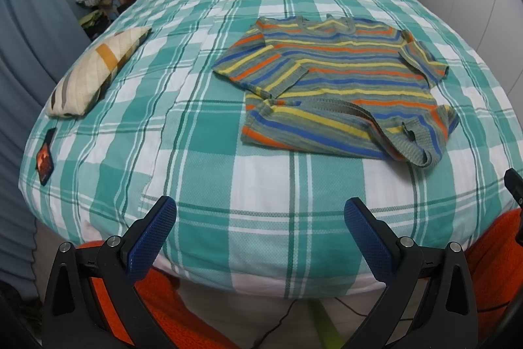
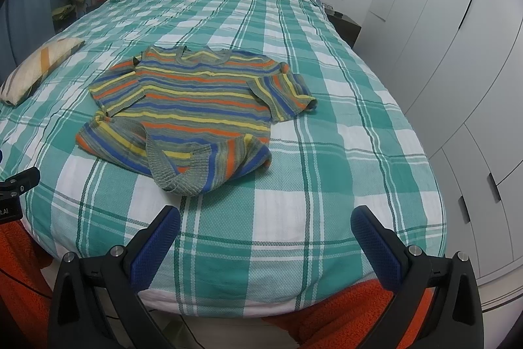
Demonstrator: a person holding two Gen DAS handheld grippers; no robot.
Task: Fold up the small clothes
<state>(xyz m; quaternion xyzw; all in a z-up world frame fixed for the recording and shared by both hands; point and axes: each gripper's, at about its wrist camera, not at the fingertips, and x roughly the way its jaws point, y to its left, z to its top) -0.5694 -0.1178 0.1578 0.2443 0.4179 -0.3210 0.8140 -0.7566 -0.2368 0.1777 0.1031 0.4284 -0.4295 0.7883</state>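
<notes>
Hovering wide apart and holding nothing, left gripper [image 1: 260, 211] and right gripper [image 2: 265, 219], back at the bed's [image 1: 209, 152] near edge; sweater [image 1: 333, 84] lying mid-bed, sleeves tucked inward, likely awaiting another fold.

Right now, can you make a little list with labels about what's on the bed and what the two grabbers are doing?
bed: green and white checked cover
clothing: striped sweater, lying mostly flat, bottom hem rumpled and turned up
sleeves: both folded in over the body
pillow: cream pillow, to the sweater's left, apart from it
left gripper: open, holding nothing, short of the sweater
right gripper: open, holding nothing, short of the sweater
</notes>
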